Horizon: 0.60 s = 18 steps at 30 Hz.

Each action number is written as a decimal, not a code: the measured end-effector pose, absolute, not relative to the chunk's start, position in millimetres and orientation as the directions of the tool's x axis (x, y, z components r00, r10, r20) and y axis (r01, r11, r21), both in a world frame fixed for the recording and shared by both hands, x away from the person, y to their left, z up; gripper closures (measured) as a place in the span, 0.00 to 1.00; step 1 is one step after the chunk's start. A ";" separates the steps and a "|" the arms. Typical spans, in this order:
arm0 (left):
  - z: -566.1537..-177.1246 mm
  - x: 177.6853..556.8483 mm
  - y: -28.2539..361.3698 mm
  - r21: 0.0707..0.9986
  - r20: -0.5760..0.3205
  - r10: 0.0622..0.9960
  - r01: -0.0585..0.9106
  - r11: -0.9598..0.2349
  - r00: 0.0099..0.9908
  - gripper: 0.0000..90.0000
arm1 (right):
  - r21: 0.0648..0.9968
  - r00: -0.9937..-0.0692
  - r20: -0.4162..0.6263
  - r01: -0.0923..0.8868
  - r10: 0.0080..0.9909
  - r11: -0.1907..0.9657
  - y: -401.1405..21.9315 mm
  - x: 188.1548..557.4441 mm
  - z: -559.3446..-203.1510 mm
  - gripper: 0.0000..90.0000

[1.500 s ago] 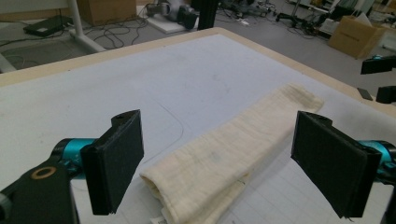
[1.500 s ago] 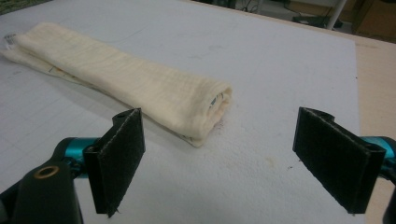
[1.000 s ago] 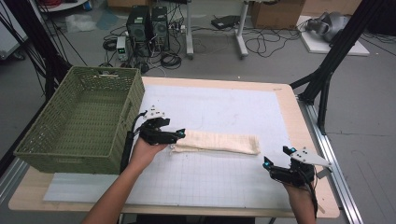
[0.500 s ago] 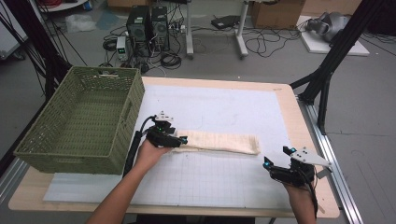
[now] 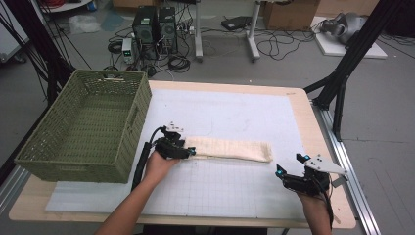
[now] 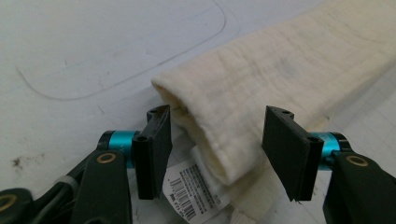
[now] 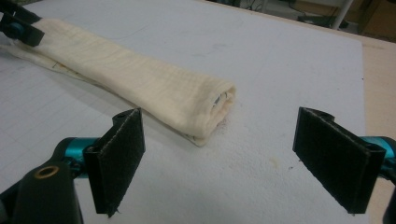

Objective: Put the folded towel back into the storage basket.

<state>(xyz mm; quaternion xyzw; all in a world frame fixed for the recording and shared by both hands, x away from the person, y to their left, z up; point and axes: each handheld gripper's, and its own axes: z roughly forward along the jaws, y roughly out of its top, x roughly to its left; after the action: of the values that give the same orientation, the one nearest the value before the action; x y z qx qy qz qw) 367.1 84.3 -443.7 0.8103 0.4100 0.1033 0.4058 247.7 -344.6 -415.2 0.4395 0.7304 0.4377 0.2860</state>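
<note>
High view: cream folded cloth [image 5: 230, 148] lying flat on the white mat [image 5: 220, 117] of the tabletop [image 5: 298, 105], long axis from 9 to 3 o'clock, a little below the mat's middle. Left hand-held gripper [image 5: 188, 149] set at the cloth's 9 o'clock end, forearm coming in from 6 o'clock. Green woven basket [image 5: 83, 127] standing at 9 o'clock of that gripper, close beside it, partly over the tabletop's edge. Right hand-held gripper [image 5: 289, 165] resting at about 4 o'clock of the cloth's far end, near but apart from it.

Left gripper view: left hand-held gripper [image 6: 215, 140] with jaws apart and astride the cloth [image 6: 261, 88] end — jaws just been closing in, cloth between them, a gap visible on each side, pads not pressing. Rolled edge of the cloth pointing toward 6 o'clock; printed label [image 6: 196, 189] with a barcode tucked beneath it, by the left jaw.

Right gripper view: right hand-held gripper [image 7: 217, 158] with jaws wide apart, nothing between them but bare mat [image 7: 280, 60]. Cloth [image 7: 135, 79] stretching away toward 10 o'clock, its near folded end just beyond the left jaw — the other hand-held gripper's jaw tips visible at the far end.
</note>
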 end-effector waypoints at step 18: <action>-444.5 355.3 72.3 0.770 -0.081 0.697 0.489 -0.409 0.712 0.92 | 0.893 -0.450 -0.033 0.388 0.892 0.229 -343.9 248.9 -415.8 0.17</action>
<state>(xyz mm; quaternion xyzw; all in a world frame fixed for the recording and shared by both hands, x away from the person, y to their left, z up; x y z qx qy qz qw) 355.3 72.3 -444.5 0.8298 0.3575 0.1274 0.4092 248.9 -343.9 -415.8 0.4388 0.7294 0.4393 0.2871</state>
